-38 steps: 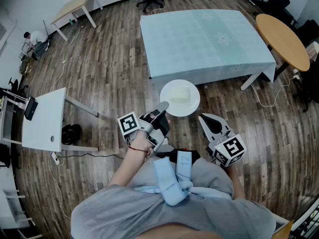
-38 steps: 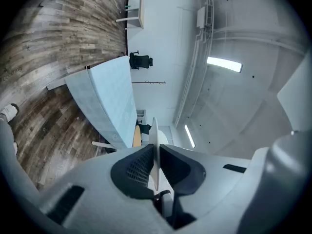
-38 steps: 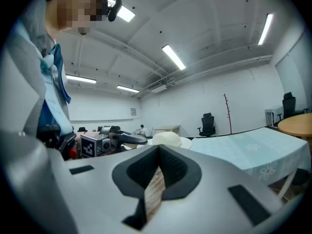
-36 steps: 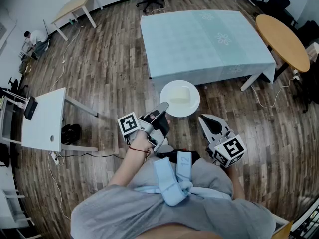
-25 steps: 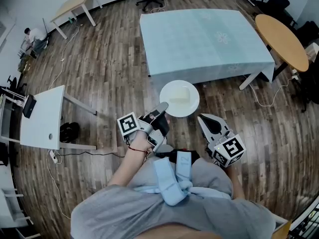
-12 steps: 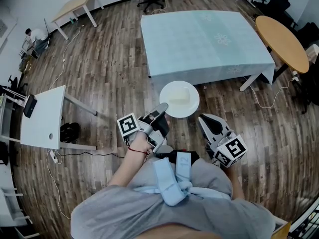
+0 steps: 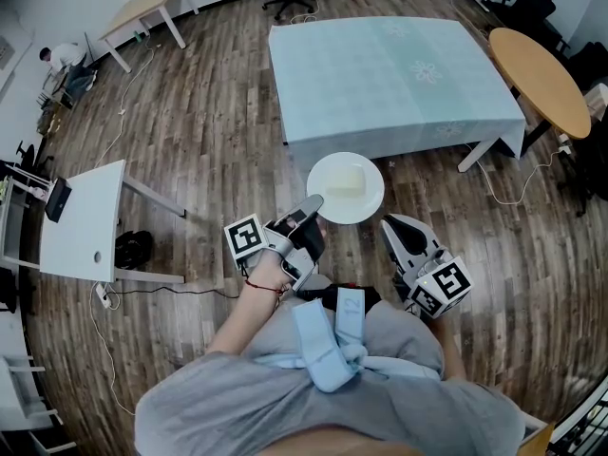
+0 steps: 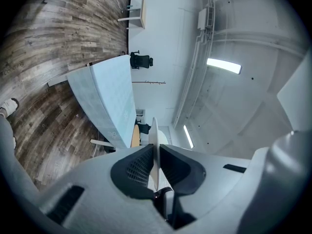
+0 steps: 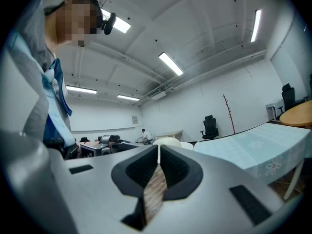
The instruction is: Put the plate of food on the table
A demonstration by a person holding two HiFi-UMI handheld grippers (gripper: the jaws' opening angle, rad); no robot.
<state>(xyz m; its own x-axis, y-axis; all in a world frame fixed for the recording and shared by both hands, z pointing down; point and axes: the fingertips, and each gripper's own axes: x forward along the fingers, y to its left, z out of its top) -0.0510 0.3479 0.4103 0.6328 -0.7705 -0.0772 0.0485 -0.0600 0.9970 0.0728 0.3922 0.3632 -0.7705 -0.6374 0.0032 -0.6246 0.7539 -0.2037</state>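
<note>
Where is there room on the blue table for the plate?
Everywhere: the blue table is bare from edge to edge, and its closest part is the side facing the plate. The round table beside it also looks bare. No crowded spot shows.

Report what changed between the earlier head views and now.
Almost nothing. The round white plate with its pale block of food and the right gripper drifted slightly rightward in the head view. Nothing was taken hold of or let go. The left gripper's jaws stay shut on the plate's rim, short of the table with the light blue cloth; the right gripper's jaws stay together, empty.
</note>
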